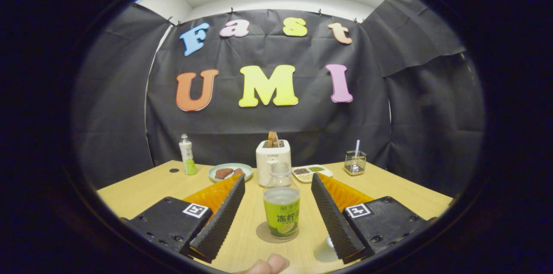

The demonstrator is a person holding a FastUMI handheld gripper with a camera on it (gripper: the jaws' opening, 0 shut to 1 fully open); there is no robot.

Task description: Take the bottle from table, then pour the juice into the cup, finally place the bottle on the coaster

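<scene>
Apparently late: juice bottle [281, 207] standing upright on round coaster [262, 234], between fingers of gripper [276, 215], touching neither. Jaws spread wide. Cup rim [329, 241] peeking beside coaster, under right finger. Pour likely done; only withdrawing remaining.

The tool [278, 213] has two black ribbed fingers [220, 222] backed in orange, black screwed mounts, each bearing a square white marker.

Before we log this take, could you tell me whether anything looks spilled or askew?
Nothing stands out. The bottle stands upright on the coaster, no spill around it, between the open fingers.
</scene>
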